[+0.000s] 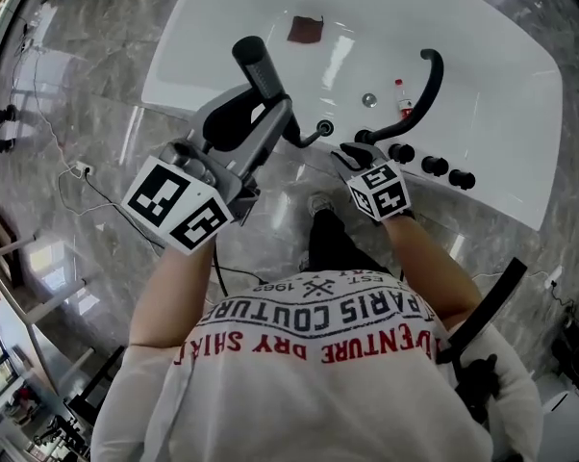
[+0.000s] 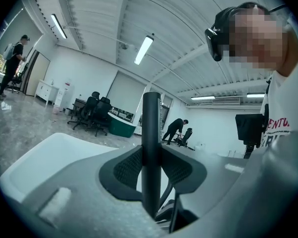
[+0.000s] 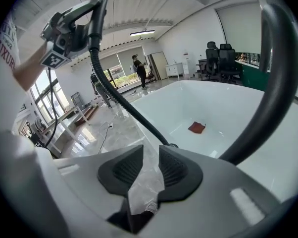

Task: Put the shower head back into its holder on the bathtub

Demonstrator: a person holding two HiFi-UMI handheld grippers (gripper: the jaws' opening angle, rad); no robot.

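Head view: my left tool [image 1: 265, 114] holds the shower head [image 1: 257, 65] above the bathtub [image 1: 169, 75] rim. It is not yet seated, and what I take for the holder [image 1: 324, 128] is just beyond the tool.
Left gripper view: pads [image 2: 126, 167] clamped on the shower head.
Right gripper view: right tool [image 3: 150, 152] parted, empty; hose [image 3: 120, 100] ahead.

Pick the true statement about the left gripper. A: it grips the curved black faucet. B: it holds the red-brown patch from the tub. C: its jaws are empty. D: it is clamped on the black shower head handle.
D: in the left gripper view, the left gripper has both pads pressed against the black shower head handle, which stands upright between them.
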